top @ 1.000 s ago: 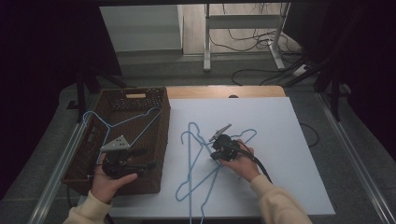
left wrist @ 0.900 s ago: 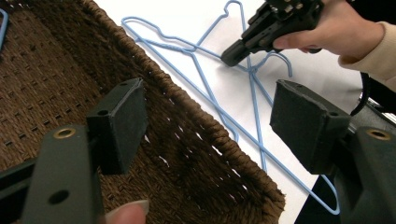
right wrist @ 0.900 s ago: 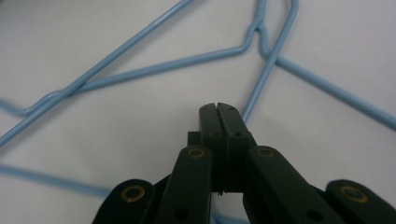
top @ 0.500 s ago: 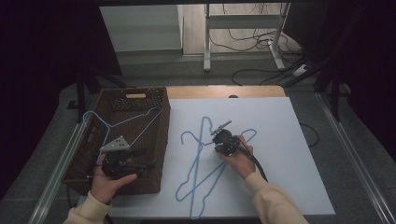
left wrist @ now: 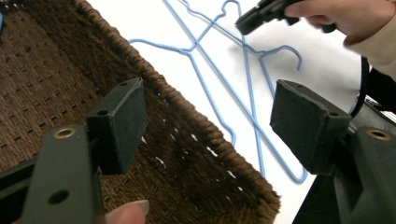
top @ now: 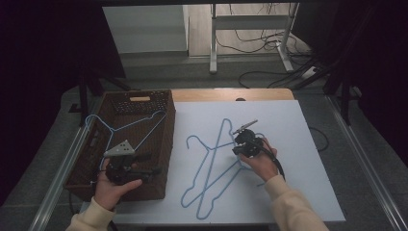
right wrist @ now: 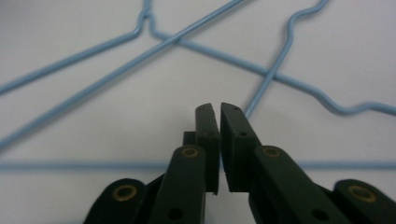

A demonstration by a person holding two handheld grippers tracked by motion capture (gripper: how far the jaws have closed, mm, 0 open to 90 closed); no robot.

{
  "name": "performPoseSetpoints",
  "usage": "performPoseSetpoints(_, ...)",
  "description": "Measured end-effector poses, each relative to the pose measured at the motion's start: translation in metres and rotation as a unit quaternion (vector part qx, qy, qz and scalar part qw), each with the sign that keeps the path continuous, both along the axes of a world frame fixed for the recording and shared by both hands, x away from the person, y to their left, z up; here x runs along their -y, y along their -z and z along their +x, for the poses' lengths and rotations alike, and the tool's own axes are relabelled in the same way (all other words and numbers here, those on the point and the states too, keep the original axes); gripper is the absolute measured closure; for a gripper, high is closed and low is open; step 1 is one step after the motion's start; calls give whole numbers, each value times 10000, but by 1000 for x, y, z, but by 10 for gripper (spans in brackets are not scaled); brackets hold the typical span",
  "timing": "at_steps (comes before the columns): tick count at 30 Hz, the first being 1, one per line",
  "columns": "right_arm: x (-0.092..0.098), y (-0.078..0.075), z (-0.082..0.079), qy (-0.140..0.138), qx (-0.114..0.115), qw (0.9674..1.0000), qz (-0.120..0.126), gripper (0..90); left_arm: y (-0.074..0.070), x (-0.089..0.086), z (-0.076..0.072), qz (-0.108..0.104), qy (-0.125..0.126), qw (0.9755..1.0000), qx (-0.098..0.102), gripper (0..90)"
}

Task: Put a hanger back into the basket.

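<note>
Two blue wire hangers (top: pixel 223 126) lie crossed on the white table (top: pixel 298 192). My right gripper (top: pixel 239 139) hovers just above them. In the right gripper view its jaws (right wrist: pixel 219 105) have just been opening and stand a narrow slit apart, with nothing between them and the hanger wires (right wrist: pixel 170 41) beneath. A third blue hanger (top: pixel 114 131) rests in the brown wicker basket (top: pixel 166 139) at the left. My left gripper (top: pixel 150 163) is held over the basket's near end, open and empty (left wrist: pixel 208 121), and looks across the rim (left wrist: pixel 210 135) toward the table hangers (left wrist: pixel 247 79).
A dark band of floor with cables and a metal stand (top: pixel 214 43) lies beyond the table's far edge. Metal rails (top: pixel 365 173) run along both sides. The white surface right of the hangers is bare.
My right gripper has moved a little to the right and away from the person, rising slightly. One table hanger's far end has shifted with it. The left hand has kept still.
</note>
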State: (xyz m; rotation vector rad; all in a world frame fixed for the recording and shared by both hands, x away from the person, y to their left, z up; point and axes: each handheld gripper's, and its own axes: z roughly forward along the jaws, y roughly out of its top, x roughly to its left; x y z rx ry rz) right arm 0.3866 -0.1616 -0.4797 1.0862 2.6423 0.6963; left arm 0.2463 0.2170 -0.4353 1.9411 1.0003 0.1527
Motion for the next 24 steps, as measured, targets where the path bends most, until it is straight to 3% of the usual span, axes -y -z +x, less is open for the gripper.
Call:
performPoseSetpoints(5, 30, -11, -14, -499, -138, 9987, 28, 722, 1, 0, 0, 7, -6, 10000, -14, 273)
performPoseSetpoints(8, 45, -10, -18, -746, -252, 9968, -105, 620, 0, 2, 0, 8, 16, 10000, 5, 273)
performPoseSetpoints(11, 56, -5, -21, -859, -372, 9953, -243, 577, 0, 4, 1, 17, 30, 10000, -3, 272)
performPoseSetpoints(17, 49, 5, -22, -1165, -438, 9905, -587, 580, 2, 4, 1, 36, 43, 10000, -23, 272)
performPoseSetpoints(21, 41, 12, -22, -1302, -473, 9862, -905, 622, 2, 3, 0, 26, 24, 10000, -27, 273)
performPoseSetpoints(24, 40, 15, -22, -1374, -532, 9842, -977, 671, 2, 2, 0, 23, 13, 10000, -31, 273)
